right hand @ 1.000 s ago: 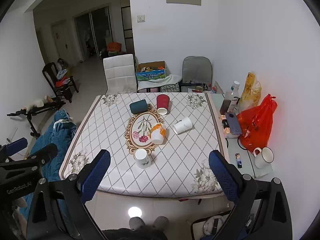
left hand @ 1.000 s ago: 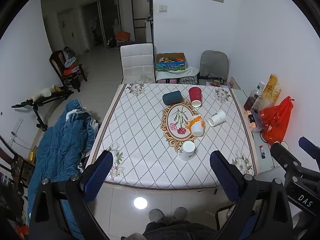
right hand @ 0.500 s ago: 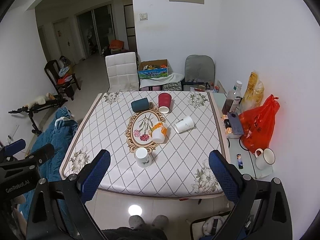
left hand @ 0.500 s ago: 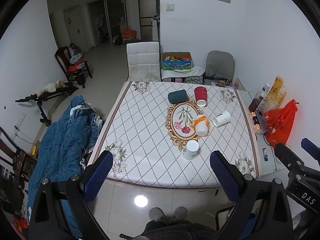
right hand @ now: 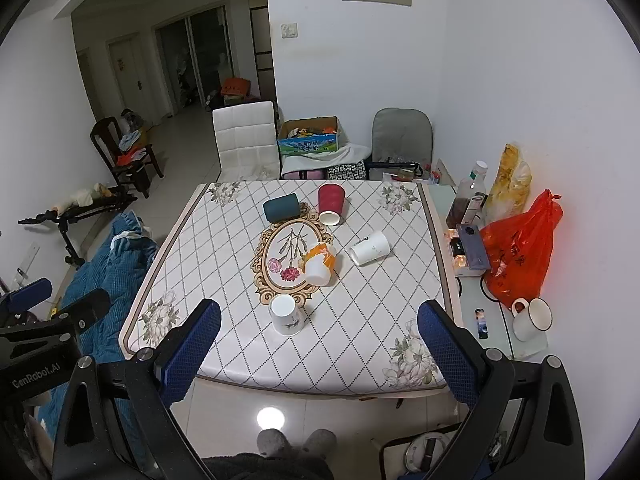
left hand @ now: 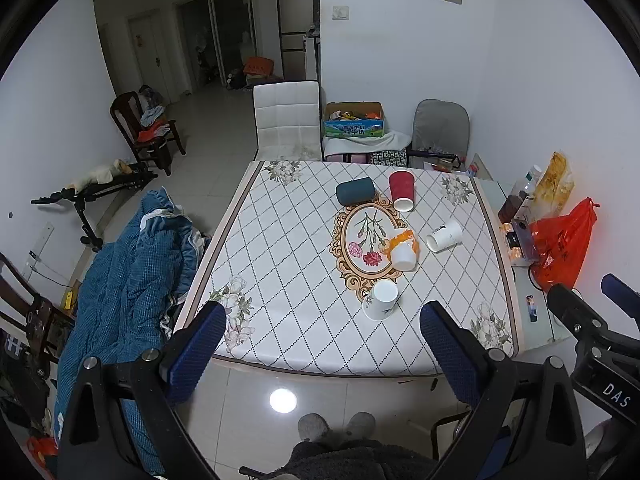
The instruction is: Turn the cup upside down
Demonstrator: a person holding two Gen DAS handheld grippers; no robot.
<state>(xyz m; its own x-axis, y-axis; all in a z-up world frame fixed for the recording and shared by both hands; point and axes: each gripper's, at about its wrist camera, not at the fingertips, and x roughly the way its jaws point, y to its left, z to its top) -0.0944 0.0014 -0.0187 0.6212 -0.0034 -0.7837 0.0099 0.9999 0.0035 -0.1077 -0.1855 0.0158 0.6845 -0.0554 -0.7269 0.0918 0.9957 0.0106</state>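
Several cups sit on a table with a diamond-pattern cloth [left hand: 280,264] [right hand: 360,340]. Nearest me stands a white floral cup [left hand: 380,300] [right hand: 285,315]. Behind it lies an orange-and-white cup [left hand: 404,249] [right hand: 319,263], and a white cup [left hand: 445,235] [right hand: 370,247] lies to its right. A red cup [left hand: 402,190] [right hand: 331,203] and a dark teal cup [left hand: 355,191] [right hand: 281,207] lie at the far side. My left gripper [left hand: 322,350] and right gripper [right hand: 319,346] are both open and empty, held high before the table's near edge.
A side table at the right holds a red plastic bag [right hand: 518,246], bottles [right hand: 468,196] and a white mug [right hand: 534,318]. A blue blanket [left hand: 128,280] is heaped left of the table. A white chair [left hand: 288,120] and a grey chair [left hand: 440,128] stand behind it.
Both grippers have pulled back and up slightly, so the table looks a little farther off. The cups have not moved. Both grippers stay open.
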